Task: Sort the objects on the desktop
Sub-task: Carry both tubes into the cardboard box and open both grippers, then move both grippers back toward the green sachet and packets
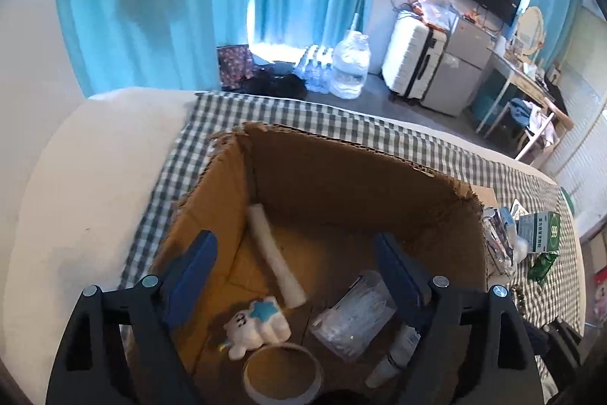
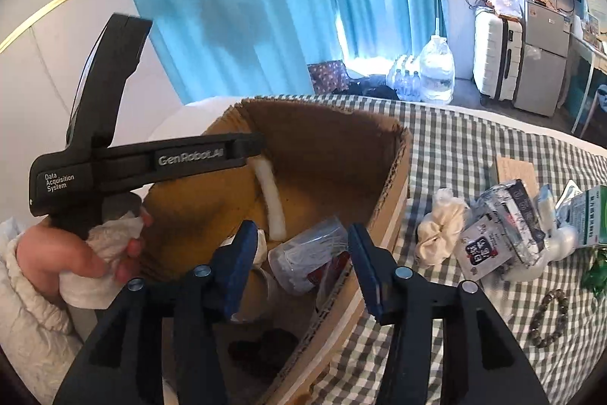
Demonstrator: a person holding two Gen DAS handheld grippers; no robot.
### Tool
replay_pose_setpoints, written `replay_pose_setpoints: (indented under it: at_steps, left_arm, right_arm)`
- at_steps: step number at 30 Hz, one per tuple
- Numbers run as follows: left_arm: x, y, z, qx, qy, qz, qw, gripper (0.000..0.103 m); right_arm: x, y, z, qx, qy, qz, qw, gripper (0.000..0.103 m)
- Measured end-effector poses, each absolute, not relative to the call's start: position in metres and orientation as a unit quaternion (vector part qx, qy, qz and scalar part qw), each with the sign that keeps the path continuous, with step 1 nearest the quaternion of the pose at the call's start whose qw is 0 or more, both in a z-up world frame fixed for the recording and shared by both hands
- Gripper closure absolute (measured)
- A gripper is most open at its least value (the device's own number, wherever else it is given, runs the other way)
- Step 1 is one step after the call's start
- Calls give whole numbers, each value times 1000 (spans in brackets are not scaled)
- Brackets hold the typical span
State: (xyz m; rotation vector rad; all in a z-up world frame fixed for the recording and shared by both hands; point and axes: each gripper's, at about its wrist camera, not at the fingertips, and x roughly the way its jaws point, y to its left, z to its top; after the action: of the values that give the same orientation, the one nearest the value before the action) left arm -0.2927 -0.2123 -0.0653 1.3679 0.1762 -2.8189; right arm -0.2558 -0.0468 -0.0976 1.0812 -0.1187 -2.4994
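Note:
An open cardboard box (image 1: 341, 169) stands on a green checked cloth (image 1: 379, 135). Inside lie a white foam tube (image 1: 273, 257), a small white plush toy (image 1: 258, 327), a tape roll (image 1: 282, 376), a clear plastic container (image 1: 353, 317) and a small white bottle (image 1: 398, 353). My left gripper (image 1: 296, 264) hangs open and empty over the box. My right gripper (image 2: 299, 253) is open and empty above the box's (image 2: 394, 185) near right rim. The left gripper's black body (image 2: 114, 158) shows in the right wrist view, held by a hand.
Loose items lie on the cloth right of the box: a cream scrunchie (image 2: 440, 230), silver packets (image 2: 504, 222), a green medicine box (image 2: 588, 215), a bead bracelet (image 2: 550, 317). Beyond the cloth are blue curtains, water bottles (image 1: 349, 67), a white suitcase (image 1: 413, 59).

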Motion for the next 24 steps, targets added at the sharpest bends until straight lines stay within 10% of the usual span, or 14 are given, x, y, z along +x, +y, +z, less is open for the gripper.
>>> replay_pose_setpoints:
  at_steps: [24]
  left_arm:
    - [-141, -86, 46, 323, 27, -946, -28, 0]
  right_arm:
    - [-117, 71, 0, 293, -27, -950, 103, 43]
